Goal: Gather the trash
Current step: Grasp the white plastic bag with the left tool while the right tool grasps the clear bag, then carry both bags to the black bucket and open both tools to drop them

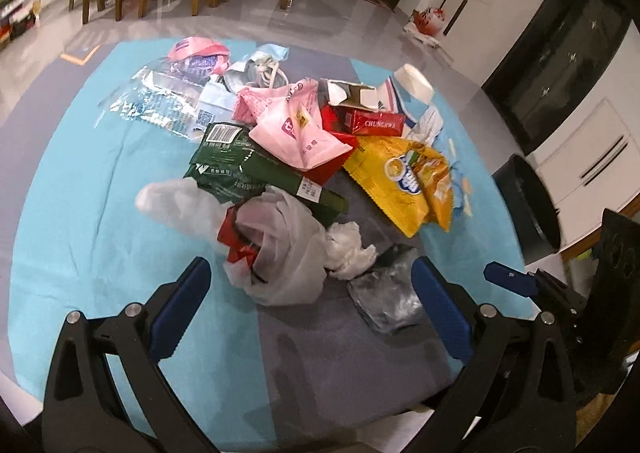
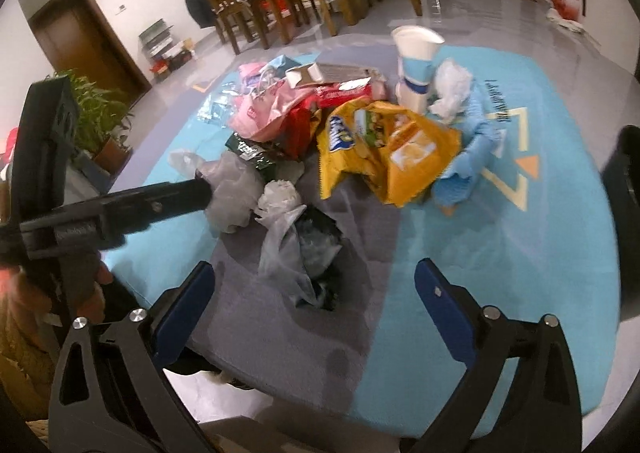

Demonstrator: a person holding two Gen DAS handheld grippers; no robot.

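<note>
Hovering over a trash heap on a rug — nothing picked up yet.

Both wide open and empty: left gripper (image 1: 310, 285) low in its frame, straddling a crumpled white plastic bag (image 1: 280, 253); right gripper (image 2: 314, 285) low in its frame, over a dark crinkled wrapper (image 2: 316, 249). Probably the first grab — next, closing on thin, slippery film, liable to slide. Centre of frame: glossy yellow chip bag (image 1: 408, 181), green packet (image 1: 240, 165), pink bag (image 1: 296, 129); paper cup (image 2: 416, 57) upright, upper centre. Black bin (image 1: 528, 209) at right edge, off the blue rug (image 1: 80, 213).
</note>
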